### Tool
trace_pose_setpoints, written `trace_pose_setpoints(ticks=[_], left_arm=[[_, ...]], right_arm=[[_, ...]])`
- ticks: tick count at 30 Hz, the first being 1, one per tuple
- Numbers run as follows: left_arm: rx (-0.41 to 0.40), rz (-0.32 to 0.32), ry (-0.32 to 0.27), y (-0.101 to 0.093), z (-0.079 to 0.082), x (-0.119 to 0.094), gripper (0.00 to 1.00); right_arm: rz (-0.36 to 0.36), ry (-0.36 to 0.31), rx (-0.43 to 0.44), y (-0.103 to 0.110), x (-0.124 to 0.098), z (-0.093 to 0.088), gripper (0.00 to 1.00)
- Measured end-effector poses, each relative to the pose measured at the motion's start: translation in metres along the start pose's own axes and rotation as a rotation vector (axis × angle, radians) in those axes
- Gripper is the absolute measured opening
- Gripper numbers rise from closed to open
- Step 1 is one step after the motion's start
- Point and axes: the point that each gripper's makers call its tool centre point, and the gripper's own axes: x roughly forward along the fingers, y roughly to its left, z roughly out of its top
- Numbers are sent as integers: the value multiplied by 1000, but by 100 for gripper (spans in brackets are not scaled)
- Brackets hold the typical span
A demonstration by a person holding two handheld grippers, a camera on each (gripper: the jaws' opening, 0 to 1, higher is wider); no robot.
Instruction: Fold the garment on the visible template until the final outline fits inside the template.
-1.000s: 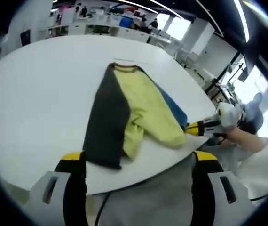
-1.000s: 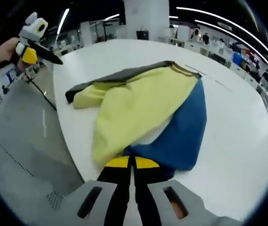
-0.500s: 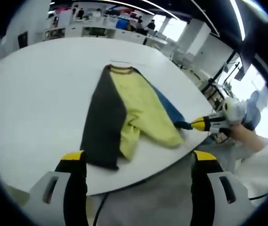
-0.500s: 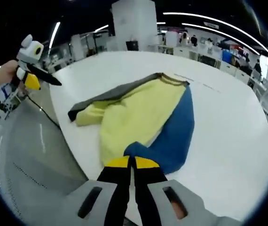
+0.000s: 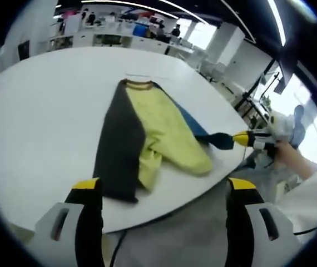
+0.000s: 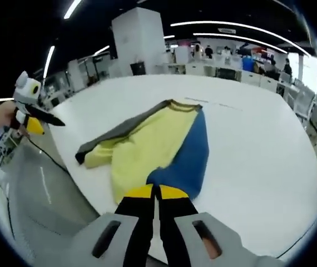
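Note:
A garment lies on the white round table (image 5: 36, 111), its collar pointing away from me. It has a dark grey panel (image 5: 119, 150), a yellow middle (image 5: 167, 130) and a blue side (image 5: 194, 123). My right gripper (image 6: 155, 192) is shut on the blue hem (image 6: 175, 172) at the near edge. In the left gripper view the right gripper (image 5: 246, 139) comes in from the right, and the blue corner (image 5: 221, 140) is pulled off the table. My left gripper (image 5: 164, 186) stands open below the table edge, clear of the cloth. A thin template line (image 5: 139, 75) shows past the collar.
In the right gripper view a hand holds the left gripper (image 6: 35, 115) off the table's left edge, over grey floor (image 6: 30, 189). Bare white tabletop (image 6: 258, 156) lies right of the garment. Desks and people stand far behind.
The right gripper has drawn the blue hem up and away from the table edge, stretching the blue side out. The right gripper view has risen. The left gripper has barely moved.

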Motion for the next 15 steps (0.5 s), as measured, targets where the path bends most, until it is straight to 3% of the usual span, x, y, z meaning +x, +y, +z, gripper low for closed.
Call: trace_pose_setpoints(ticks=[15], left_arm=[[20,-8,-6,-4,4,-2,90]], right_arm=[[-106,-74,126,-51,-22,15,2]])
